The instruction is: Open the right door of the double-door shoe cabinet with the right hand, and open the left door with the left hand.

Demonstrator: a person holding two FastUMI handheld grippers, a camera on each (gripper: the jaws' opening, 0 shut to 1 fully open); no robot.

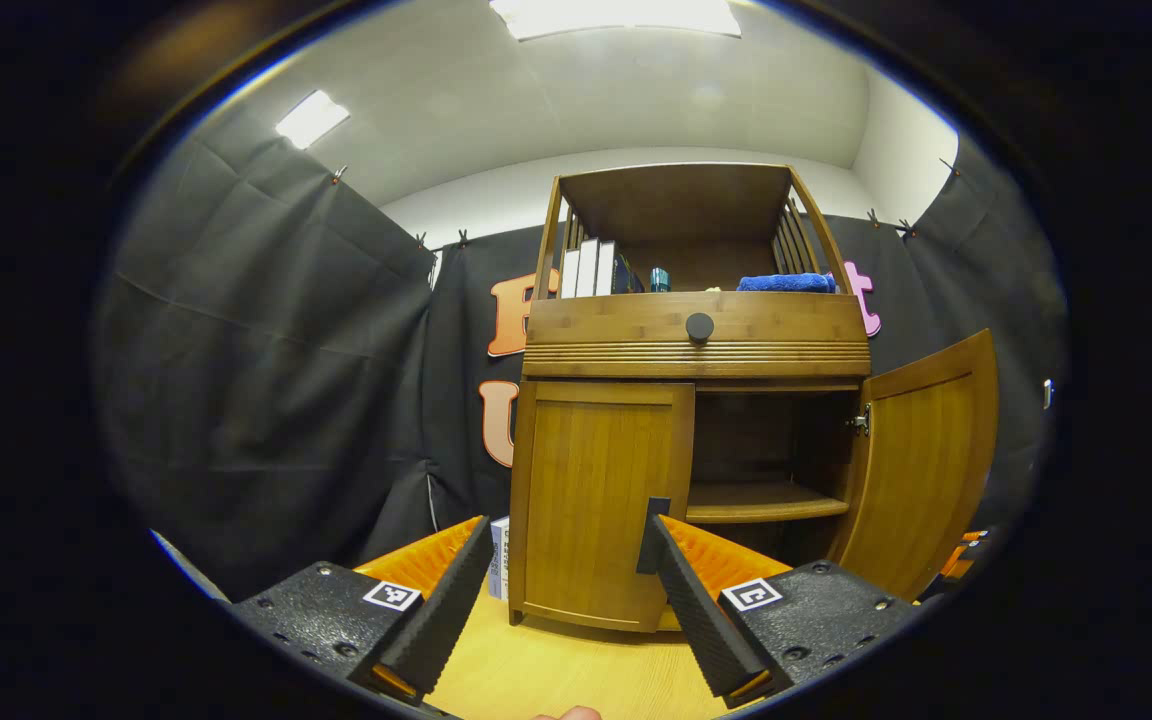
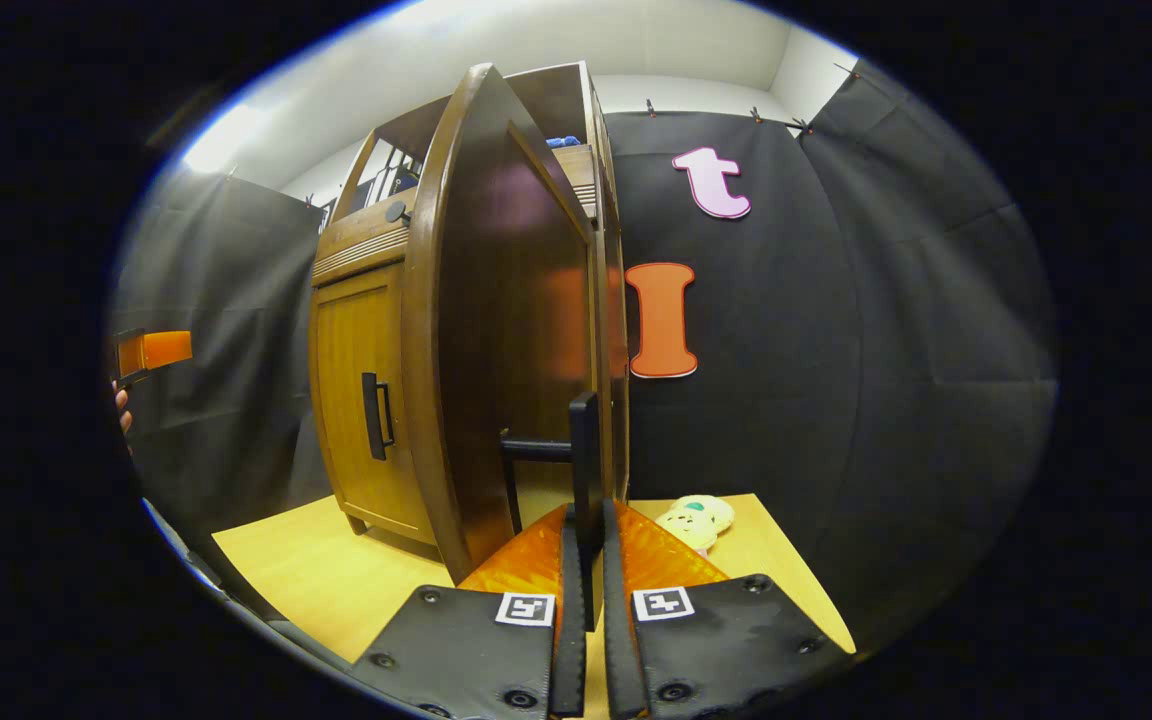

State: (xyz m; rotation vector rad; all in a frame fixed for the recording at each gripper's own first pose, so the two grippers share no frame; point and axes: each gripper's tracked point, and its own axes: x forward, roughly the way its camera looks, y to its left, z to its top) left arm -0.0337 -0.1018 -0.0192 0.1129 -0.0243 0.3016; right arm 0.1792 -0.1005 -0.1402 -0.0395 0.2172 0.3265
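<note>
Right tongs point(image 2: 586, 560) clamp the right door's handle point(image 2: 584, 450), holding the right door point(image 2: 506, 330) swung wide. Left tongs point(image 1: 561, 590) gape before the closed left door point(image 1: 601, 500), lined up toward its handle point(image 1: 654, 535).

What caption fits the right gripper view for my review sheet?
Right tongs shut on the black handle of the swung-open right door; left door closed.

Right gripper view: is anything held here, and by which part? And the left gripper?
The right gripper is shut on the right door's black handle. The left gripper is open, holding nothing, facing the closed left door.
</note>
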